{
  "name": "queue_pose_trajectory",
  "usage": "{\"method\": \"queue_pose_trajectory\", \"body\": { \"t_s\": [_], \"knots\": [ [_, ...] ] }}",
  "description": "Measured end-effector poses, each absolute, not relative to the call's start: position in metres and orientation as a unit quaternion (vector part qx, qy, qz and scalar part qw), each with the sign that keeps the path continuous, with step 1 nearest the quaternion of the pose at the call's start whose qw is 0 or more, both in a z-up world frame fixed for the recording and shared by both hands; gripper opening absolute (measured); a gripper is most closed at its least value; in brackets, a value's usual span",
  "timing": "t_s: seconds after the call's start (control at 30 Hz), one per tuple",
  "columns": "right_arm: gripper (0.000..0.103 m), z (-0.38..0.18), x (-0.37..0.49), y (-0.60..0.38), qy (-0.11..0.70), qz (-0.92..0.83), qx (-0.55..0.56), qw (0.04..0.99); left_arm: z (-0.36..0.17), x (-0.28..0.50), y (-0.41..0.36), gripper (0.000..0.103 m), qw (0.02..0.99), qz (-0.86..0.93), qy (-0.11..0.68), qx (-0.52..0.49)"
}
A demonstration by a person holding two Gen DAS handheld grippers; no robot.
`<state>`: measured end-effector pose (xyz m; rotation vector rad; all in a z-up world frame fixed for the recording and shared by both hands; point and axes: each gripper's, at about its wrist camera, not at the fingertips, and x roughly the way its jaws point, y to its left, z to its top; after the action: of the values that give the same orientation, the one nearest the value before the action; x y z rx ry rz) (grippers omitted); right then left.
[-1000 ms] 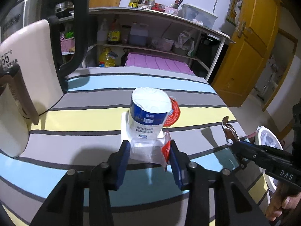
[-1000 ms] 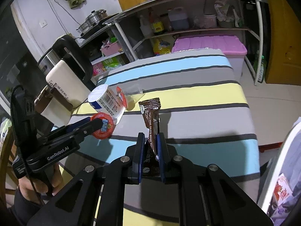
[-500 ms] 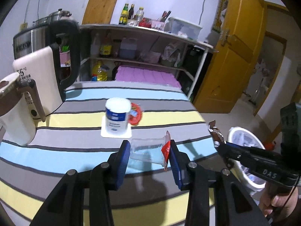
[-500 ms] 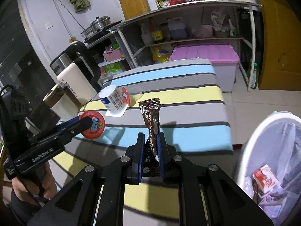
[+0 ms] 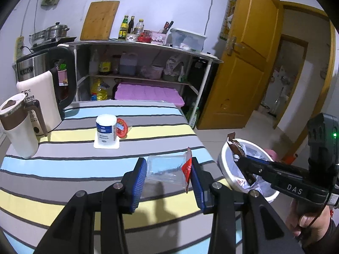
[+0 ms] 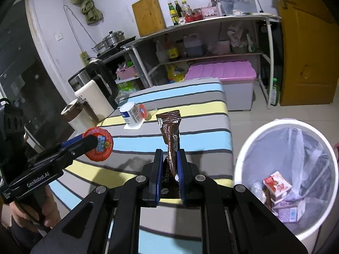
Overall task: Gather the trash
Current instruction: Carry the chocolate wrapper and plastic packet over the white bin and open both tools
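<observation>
Trash in both grippers: the left gripper is pinching a clear plastic cup with a red foil lid across its width, blue pads pressing on its base and lid, holding it above the striped tablecloth in grey, yellow and blue. The right gripper is clamping a brown coffee sachet with jaws pressed nearly together, sachet standing upright above the table edge. In the left wrist view that same sachet is hanging over the rim of the white round trash bin with a clear liner (cartons and wrappers lying inside), which is standing on the floor just beside the table. Further back on the cloth a white cup with a blue label is sitting upside down on a white square, a second red-lidded cup touching it. Behind, a white mug with a brown lid and a cream kettle with a black handle are standing at the left edge. Beyond: a metal shelf unit, a purple-lidded bin, a yellow wooden door.
</observation>
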<state>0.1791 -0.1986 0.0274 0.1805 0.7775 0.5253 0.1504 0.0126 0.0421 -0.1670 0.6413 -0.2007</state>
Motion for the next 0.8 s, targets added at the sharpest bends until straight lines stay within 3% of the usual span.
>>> {"method": "queue_pose_trajectory", "body": {
  "t_s": [0.8],
  "knots": [
    [0.014, 0.019, 0.157, -0.292, 0.374, 0.152, 0.110, 0.908, 0.041, 0.158, -0.066, 0.041, 0.928, -0.171, 0.327, -0.058]
  ]
}}
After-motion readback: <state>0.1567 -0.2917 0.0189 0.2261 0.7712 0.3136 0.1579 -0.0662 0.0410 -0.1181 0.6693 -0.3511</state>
